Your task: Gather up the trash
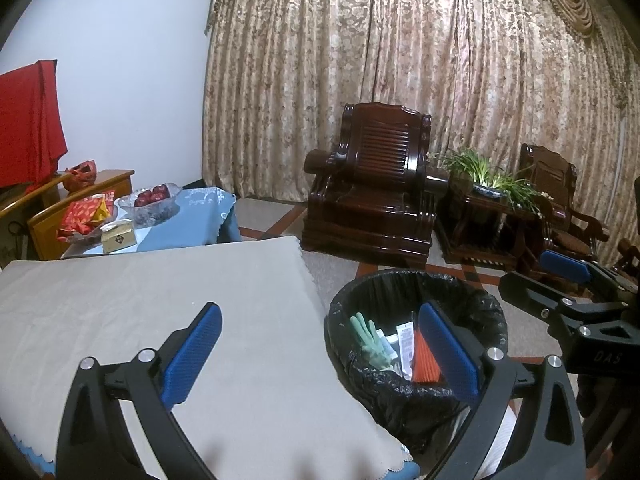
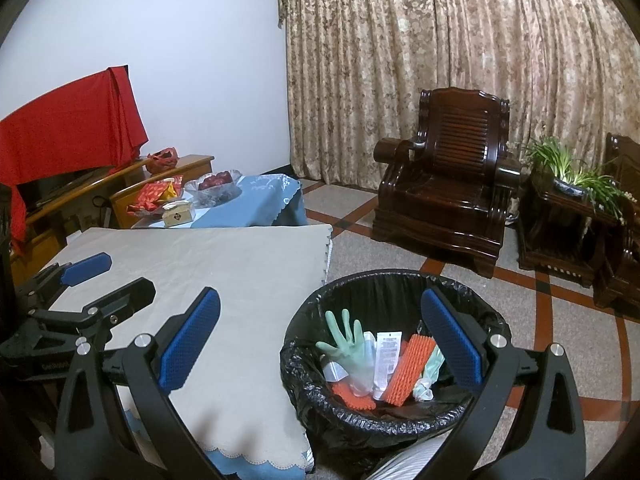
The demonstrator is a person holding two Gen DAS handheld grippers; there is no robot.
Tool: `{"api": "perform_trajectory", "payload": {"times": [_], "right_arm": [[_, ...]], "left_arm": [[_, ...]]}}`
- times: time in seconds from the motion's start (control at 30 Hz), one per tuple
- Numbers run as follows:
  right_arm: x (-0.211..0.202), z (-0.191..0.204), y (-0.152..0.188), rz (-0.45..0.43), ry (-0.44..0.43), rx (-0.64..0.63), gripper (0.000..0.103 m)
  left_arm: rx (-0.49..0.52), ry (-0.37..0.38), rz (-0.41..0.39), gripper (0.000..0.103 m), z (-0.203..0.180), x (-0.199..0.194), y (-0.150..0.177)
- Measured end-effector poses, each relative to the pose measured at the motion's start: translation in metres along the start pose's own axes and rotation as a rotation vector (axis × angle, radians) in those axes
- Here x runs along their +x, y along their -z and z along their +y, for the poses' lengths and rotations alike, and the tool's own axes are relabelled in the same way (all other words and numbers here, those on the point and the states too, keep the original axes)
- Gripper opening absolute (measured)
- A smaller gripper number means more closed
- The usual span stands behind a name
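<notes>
Landmark: bin (image 2: pixel 400 412), black-lined, on floor just right of grey-clothed table (image 2: pixel 224 280).
Your left gripper (image 1: pixel 320 354): jaws spread wide, nothing held, over table edge beside bin.
Trash in bin: green glove (image 2: pixel 346 350), white tube (image 2: pixel 386 354), orange mesh (image 2: pixel 410 368).
Your right gripper (image 2: pixel 324 350): wide apart, empty, above bin's near rim.
Risk: drop lower and finger likely snags liner, tips bin, spills trash.

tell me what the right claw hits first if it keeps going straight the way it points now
Probably the near rim of the black-bagged trash bin, at the beige-clothed table's edge. The open right claw points down and forward at that spot, empty; depth is uncertain.
</notes>
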State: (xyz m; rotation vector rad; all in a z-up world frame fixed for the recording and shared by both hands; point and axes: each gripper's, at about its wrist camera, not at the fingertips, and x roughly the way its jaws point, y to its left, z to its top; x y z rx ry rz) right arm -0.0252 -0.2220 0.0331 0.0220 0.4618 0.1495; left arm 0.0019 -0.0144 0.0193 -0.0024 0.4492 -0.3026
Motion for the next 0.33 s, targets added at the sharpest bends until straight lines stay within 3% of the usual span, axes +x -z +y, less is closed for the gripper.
{"api": "perform_trajectory", "payload": {"times": [0.33], "right_arm": [[0.0002, -0.0022, -0.0017, -0.001, -0.001, -0.001, 0.098]], "left_arm": [[0.0, -0.001, 0.008, 0.097, 0.0005, 0.0031, 0.0079]]}}
